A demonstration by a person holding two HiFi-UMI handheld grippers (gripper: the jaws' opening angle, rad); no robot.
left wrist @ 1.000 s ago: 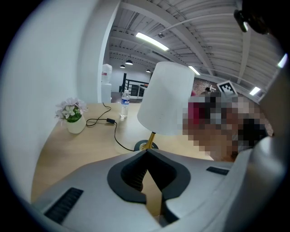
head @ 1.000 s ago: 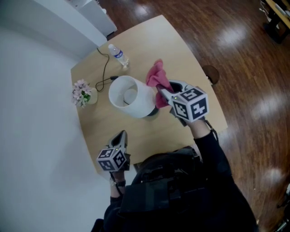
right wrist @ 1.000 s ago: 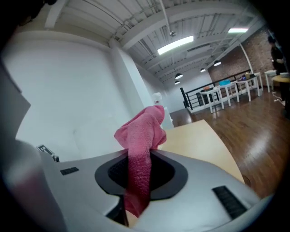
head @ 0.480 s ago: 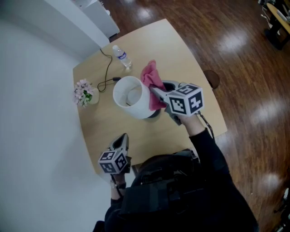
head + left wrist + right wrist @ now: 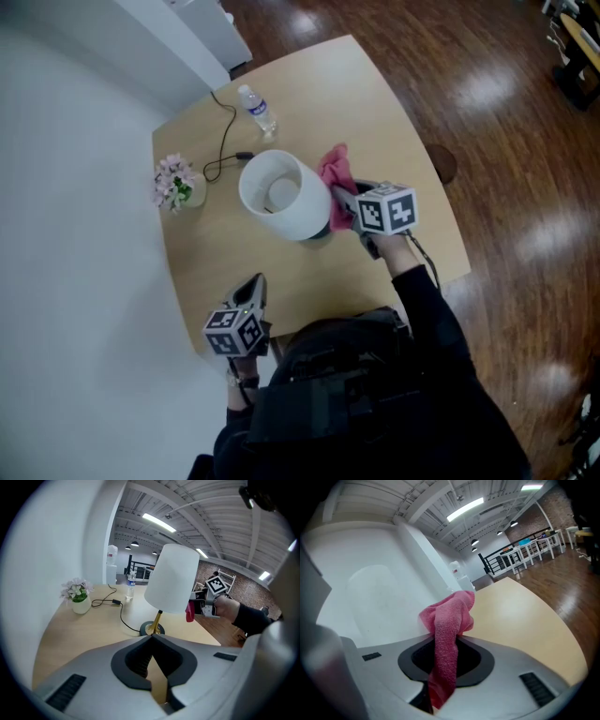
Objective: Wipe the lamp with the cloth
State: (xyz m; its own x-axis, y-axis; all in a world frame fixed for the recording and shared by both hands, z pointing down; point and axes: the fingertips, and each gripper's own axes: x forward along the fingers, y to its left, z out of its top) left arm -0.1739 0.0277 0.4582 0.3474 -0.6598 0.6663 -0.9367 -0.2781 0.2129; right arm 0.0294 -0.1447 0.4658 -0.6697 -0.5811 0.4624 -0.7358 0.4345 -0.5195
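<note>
Right gripper point(image 5: 339, 199) presses cloth point(image 5: 334, 172) to lamp point(image 5: 298, 214)

We see a pale wooden desk point(image 5: 375, 103) on a dark wood floor point(image 5: 506, 122). A white-shaded lamp point(image 5: 281, 192) stands near its middle, a water bottle point(image 5: 256, 110) beyond it, a flower pot point(image 5: 176, 183) at the left edge, and a black cable point(image 5: 221, 141) lies between bottle and pot.

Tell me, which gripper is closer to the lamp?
Right. The right gripper, holding the pink cloth, is right beside the lamp; the left gripper sits well back from it, at the near edge of the table.
</note>
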